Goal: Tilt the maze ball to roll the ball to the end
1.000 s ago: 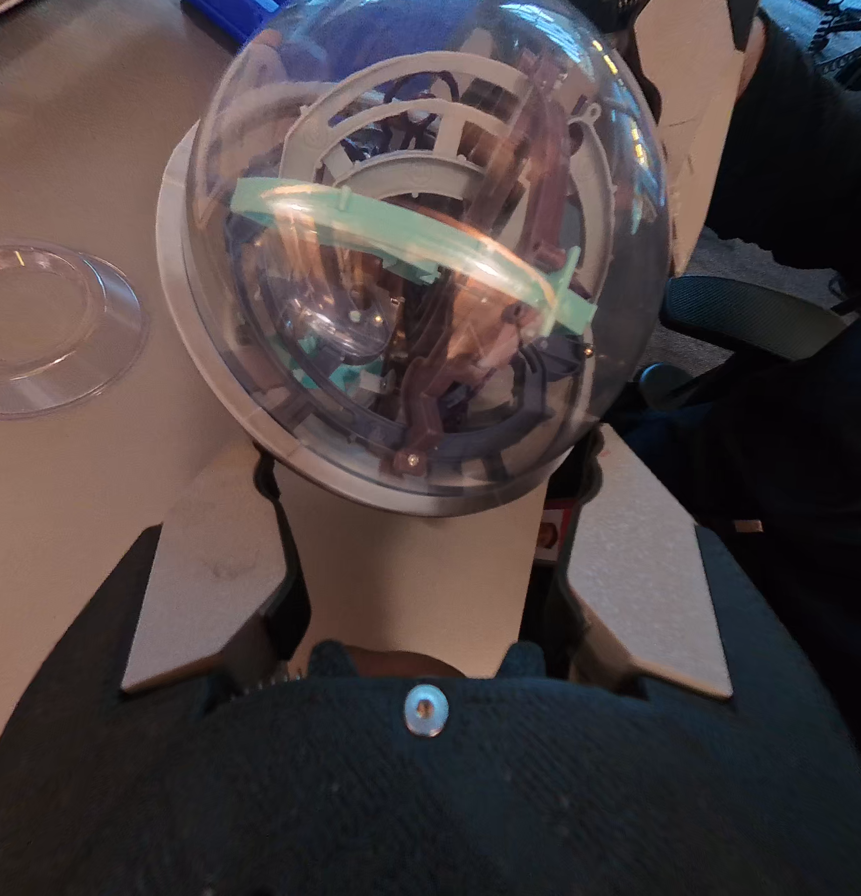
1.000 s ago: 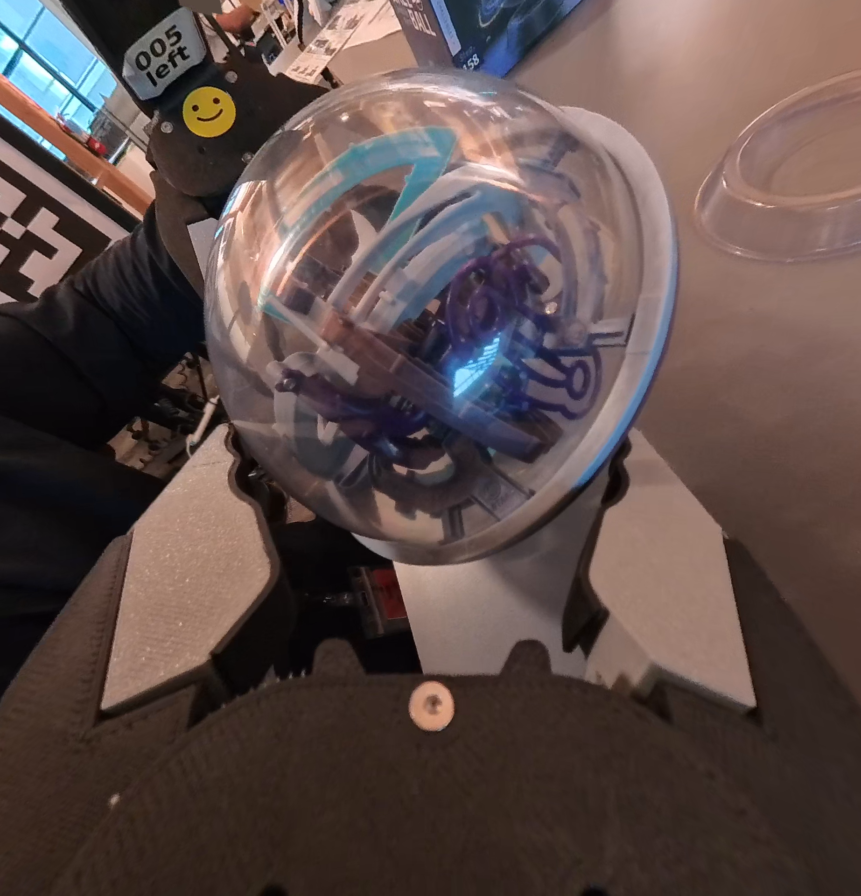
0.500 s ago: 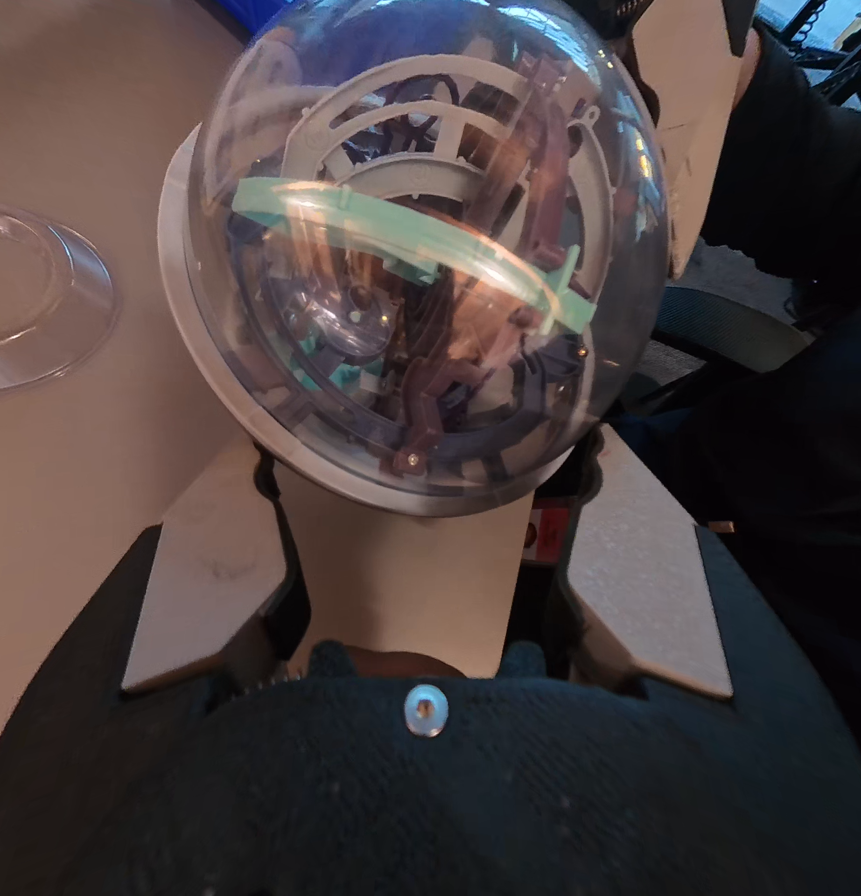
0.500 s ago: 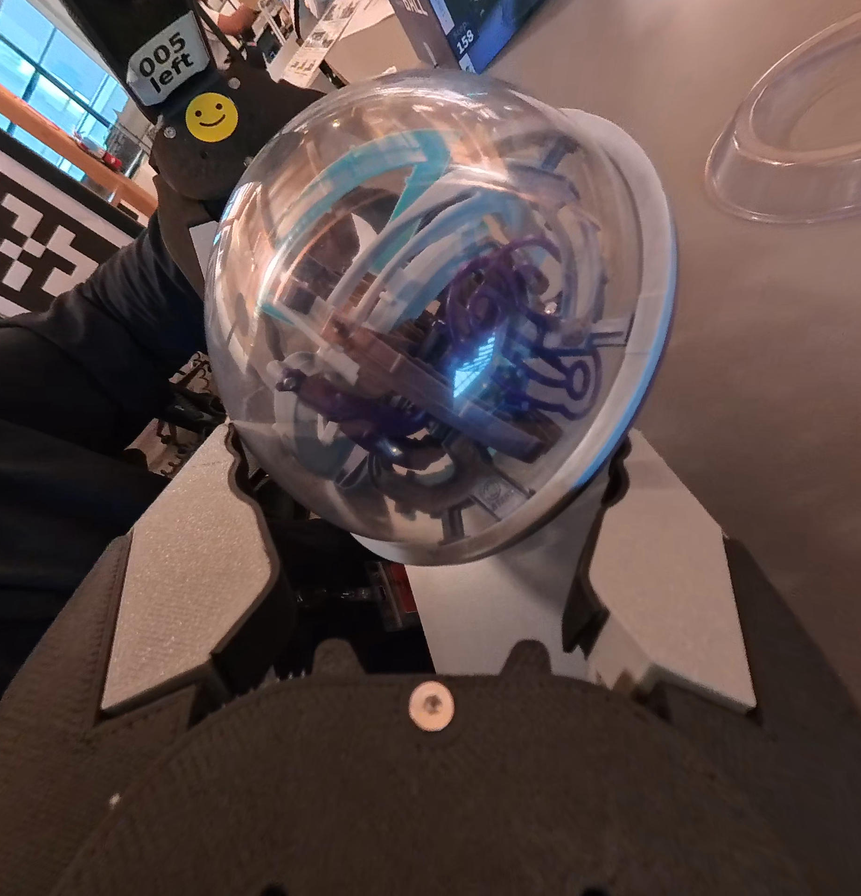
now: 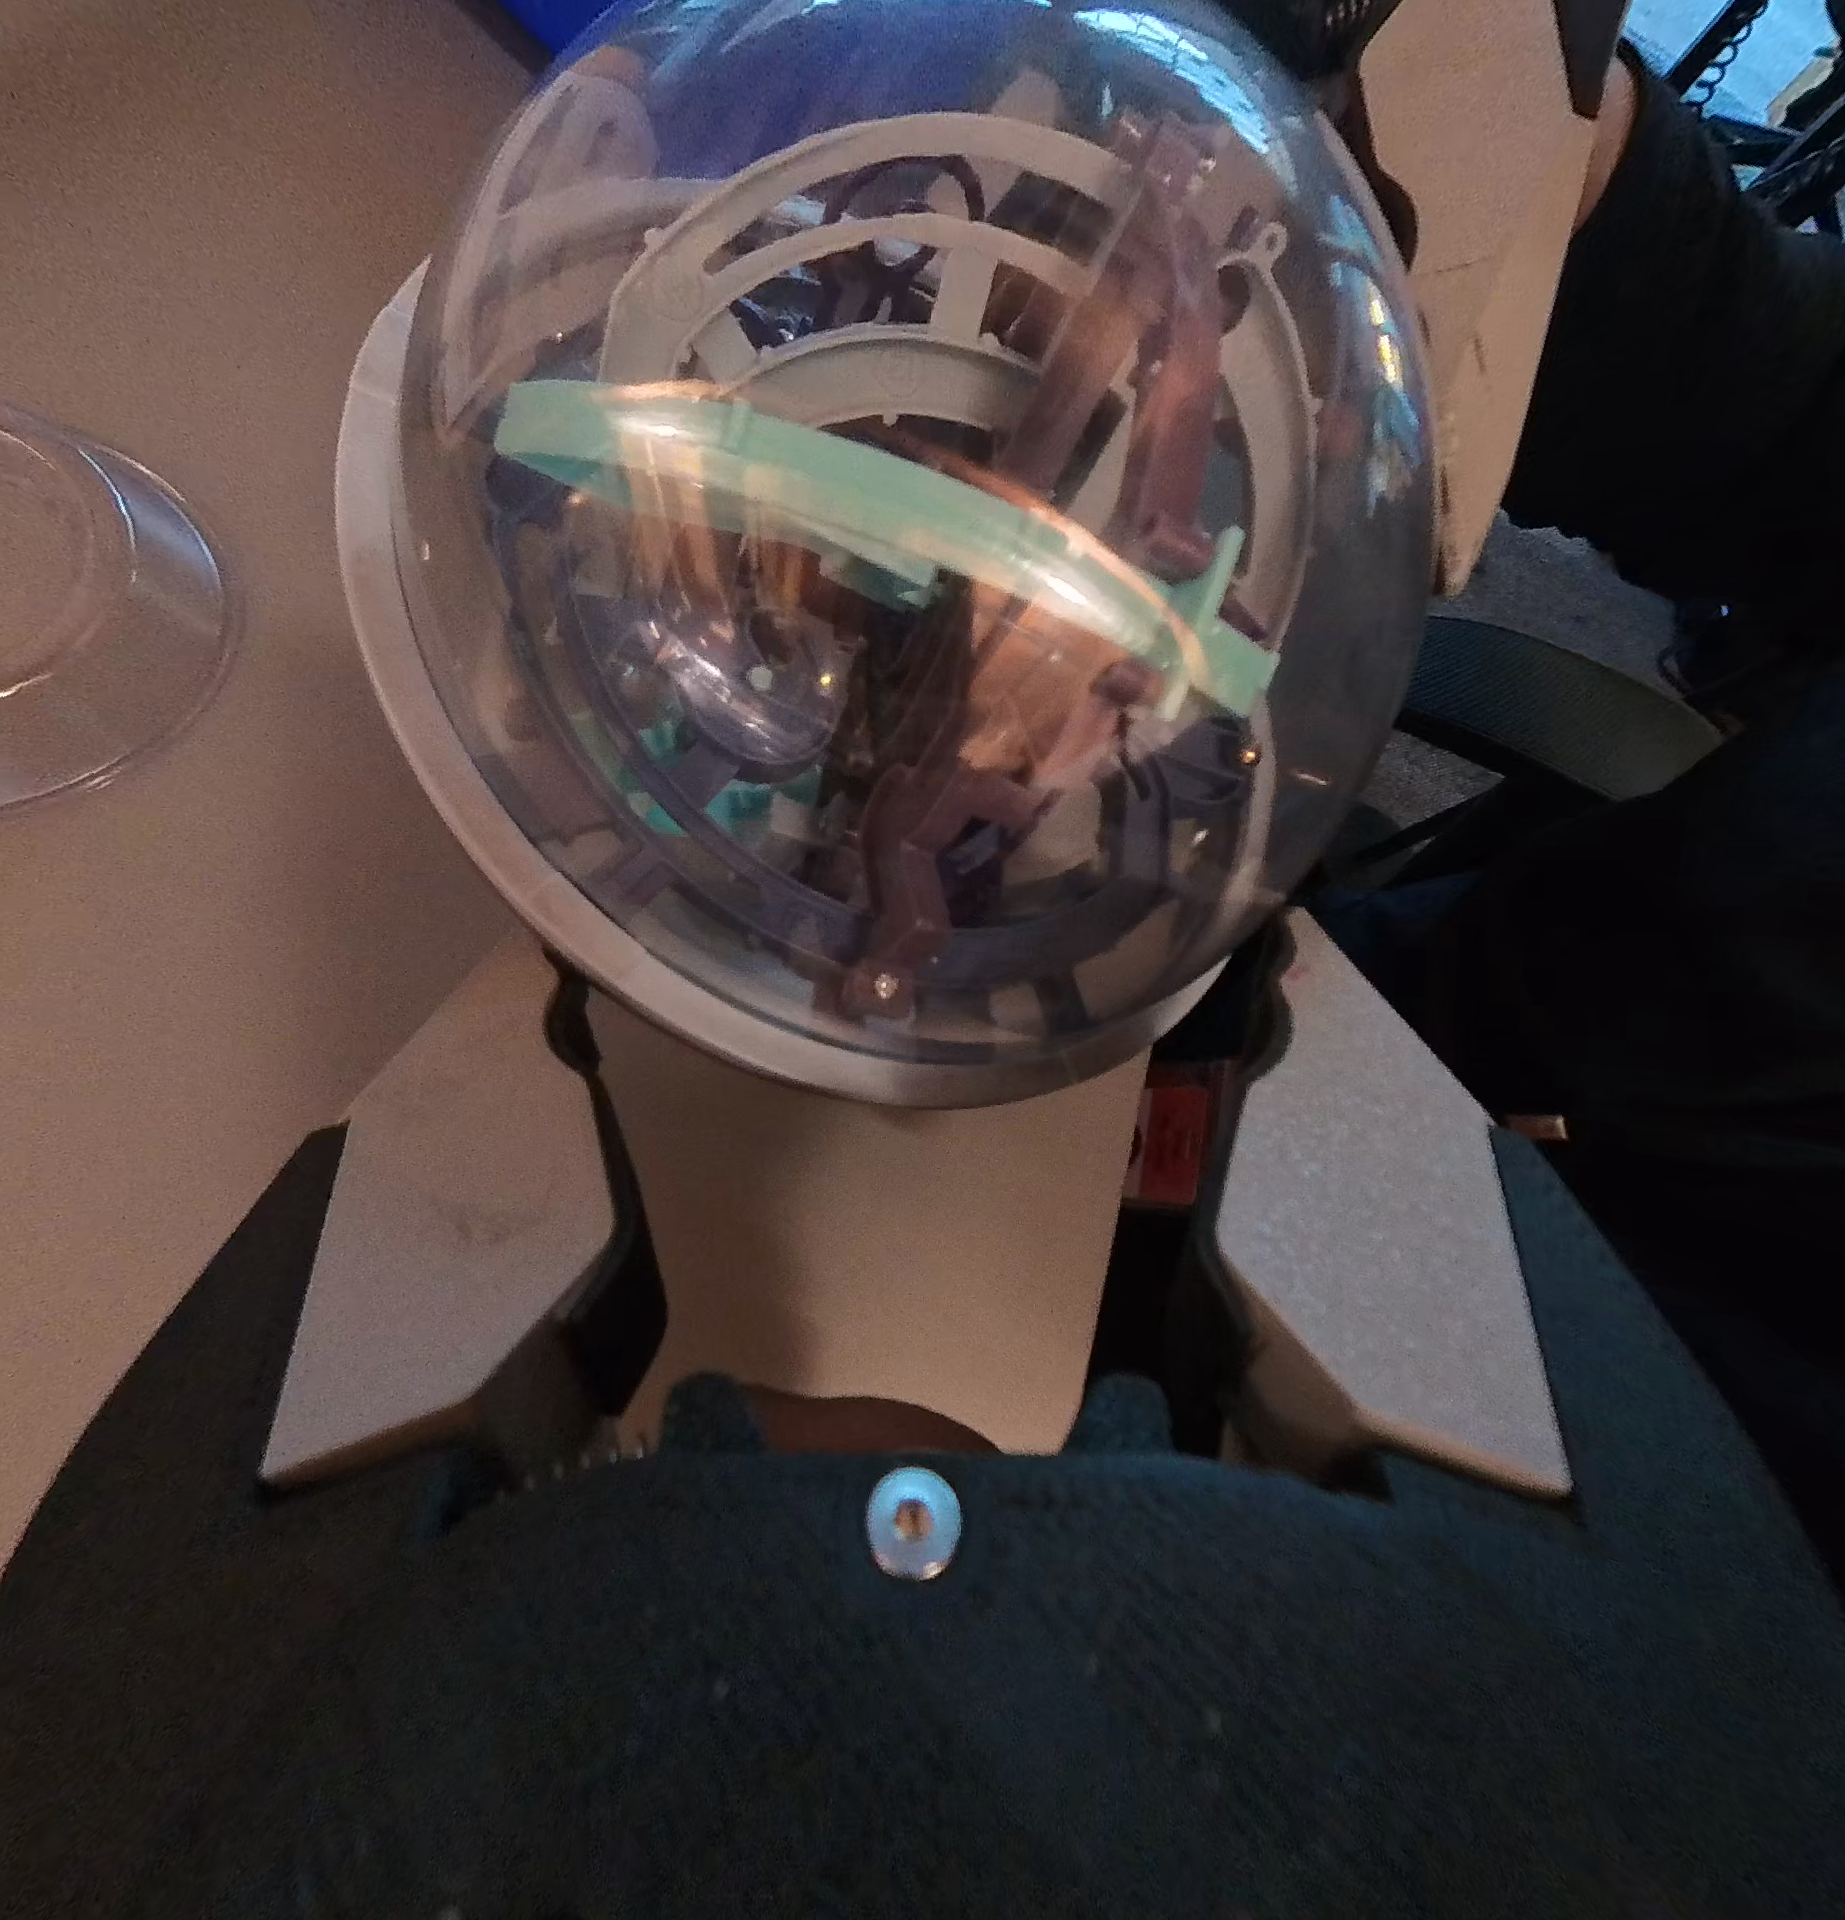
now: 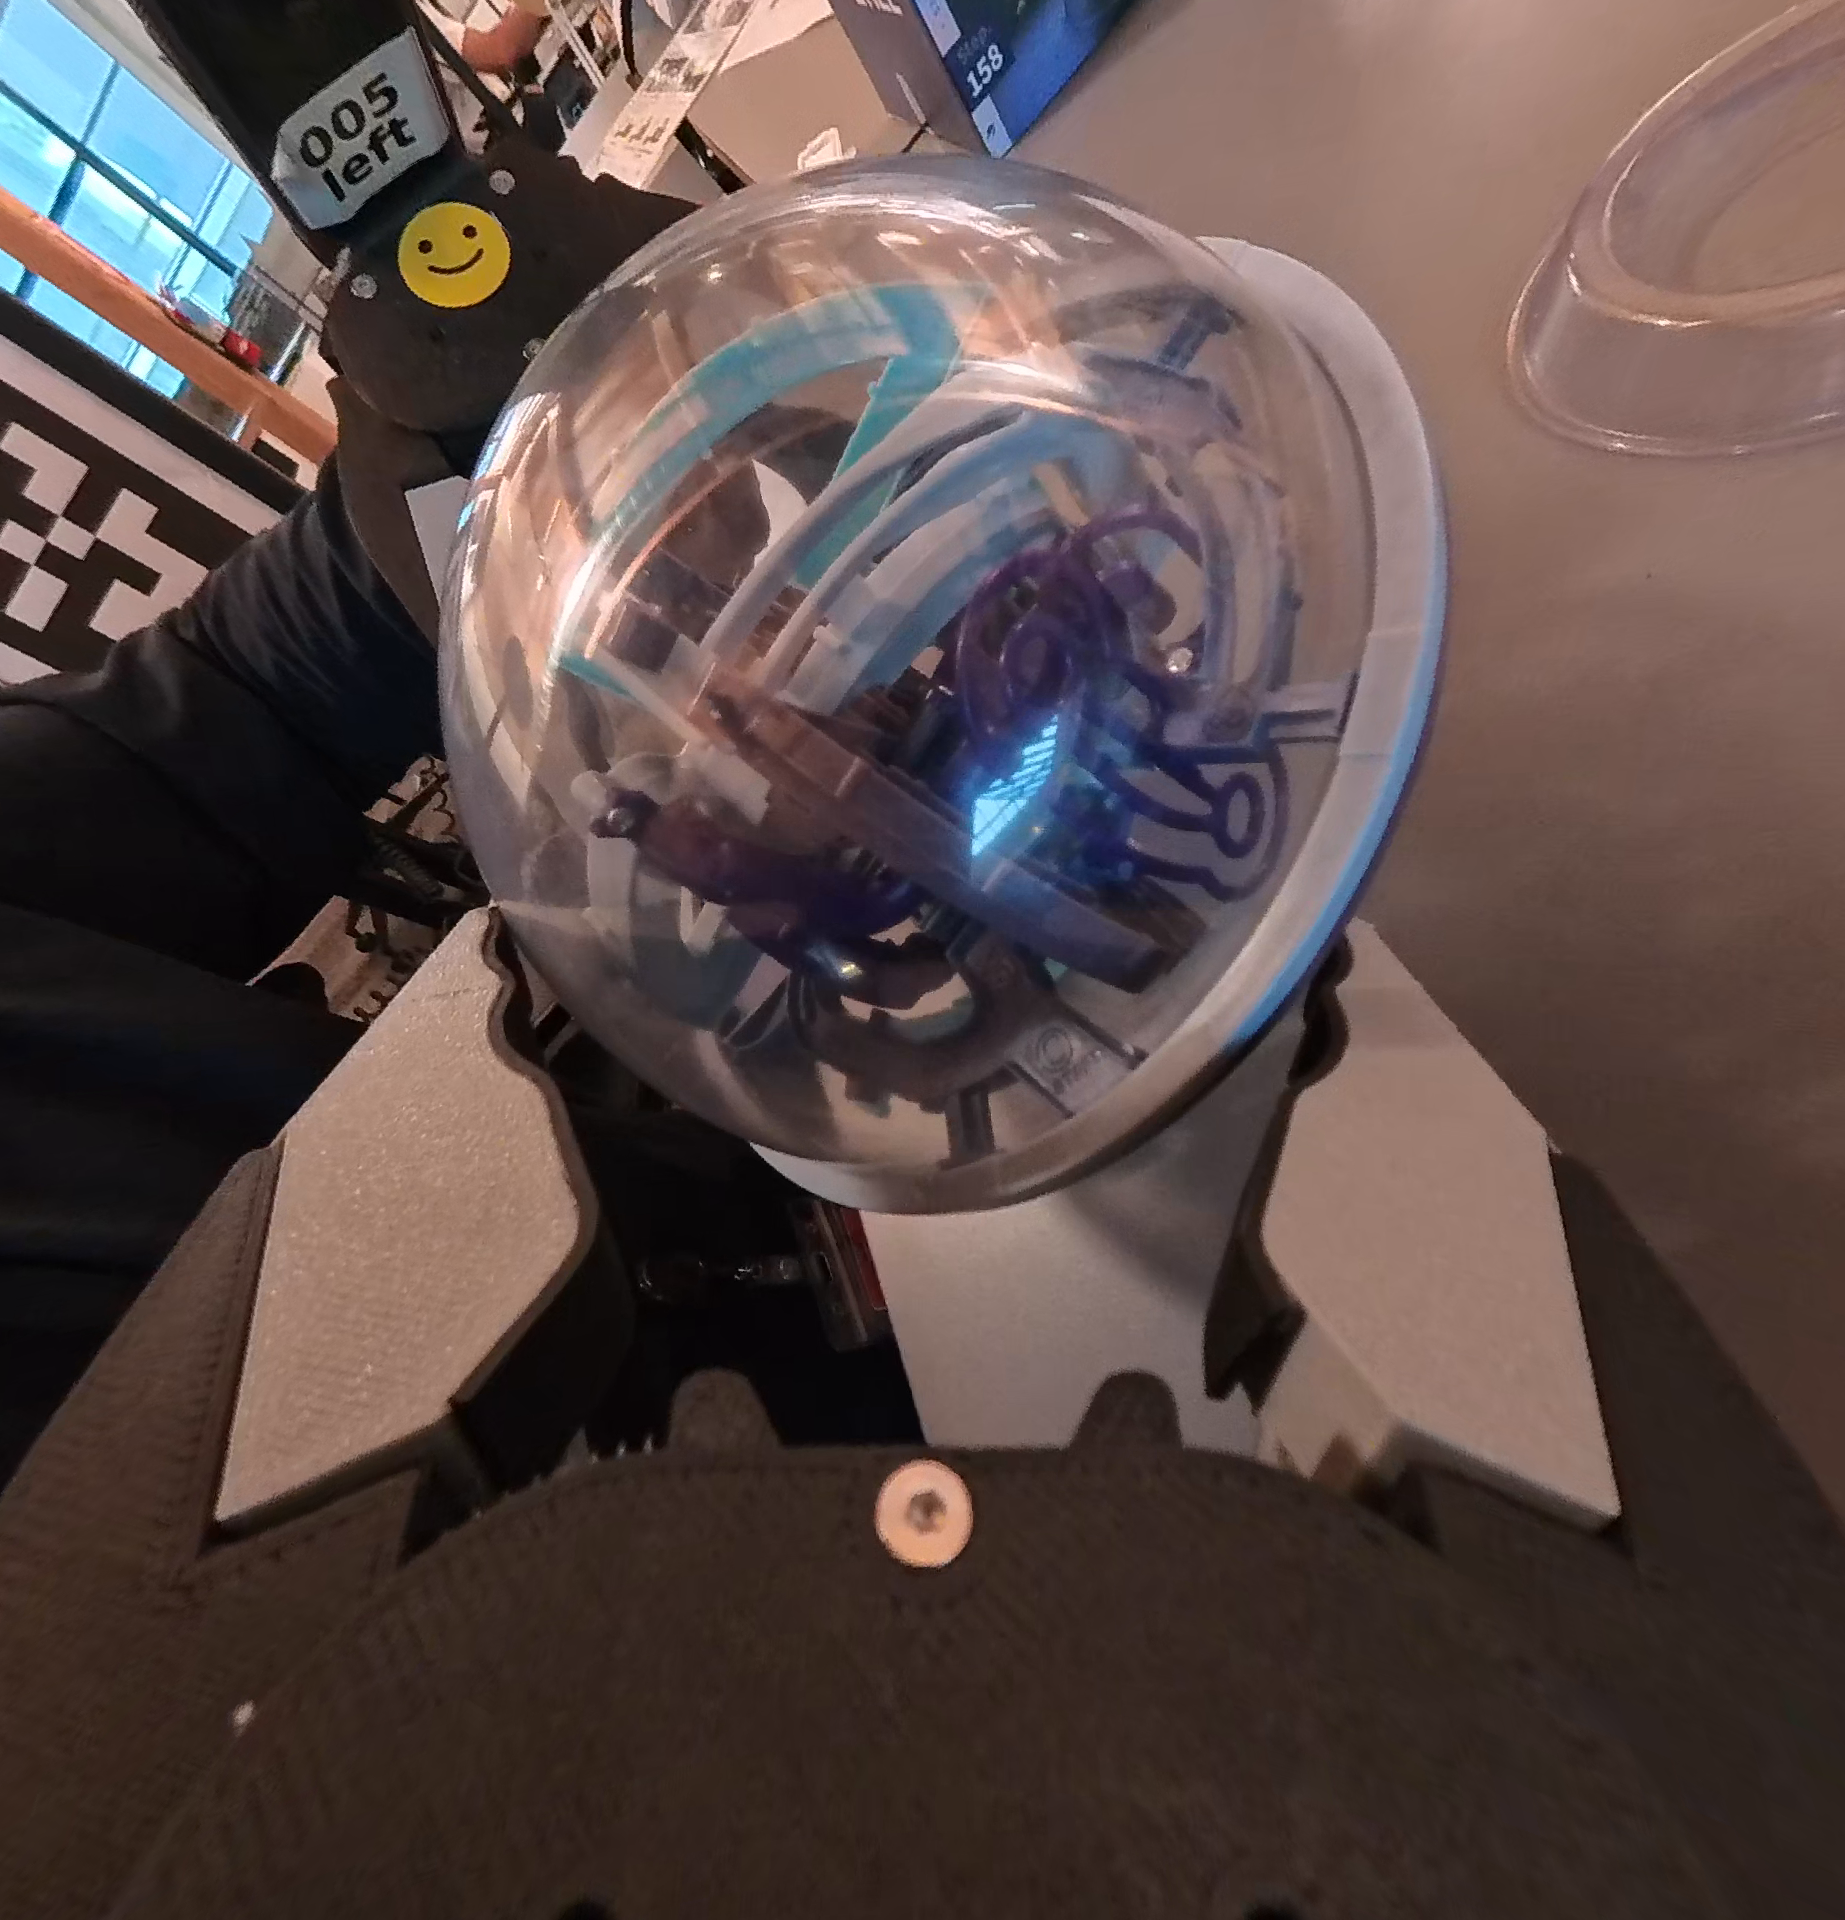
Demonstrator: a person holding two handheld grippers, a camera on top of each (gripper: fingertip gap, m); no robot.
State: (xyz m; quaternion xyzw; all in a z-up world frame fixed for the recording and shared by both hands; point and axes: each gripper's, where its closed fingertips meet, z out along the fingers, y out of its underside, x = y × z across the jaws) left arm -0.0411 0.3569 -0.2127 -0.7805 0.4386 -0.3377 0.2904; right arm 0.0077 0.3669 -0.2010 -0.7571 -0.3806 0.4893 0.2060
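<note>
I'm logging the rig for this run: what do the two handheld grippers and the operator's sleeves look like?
Each gripper has a dark, textured body with a silver screw at its centre and two pale grey, wedge-shaped fingers edged in black: left gripper, right gripper. In the right wrist view, the left unit's black back bears a white label and a round yellow smiley sticker. The sleeve below it is dark.

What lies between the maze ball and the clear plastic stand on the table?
Nothing: in the left wrist view only bare table shows between the maze ball and the clear plastic stand. The right wrist view agrees.
</note>
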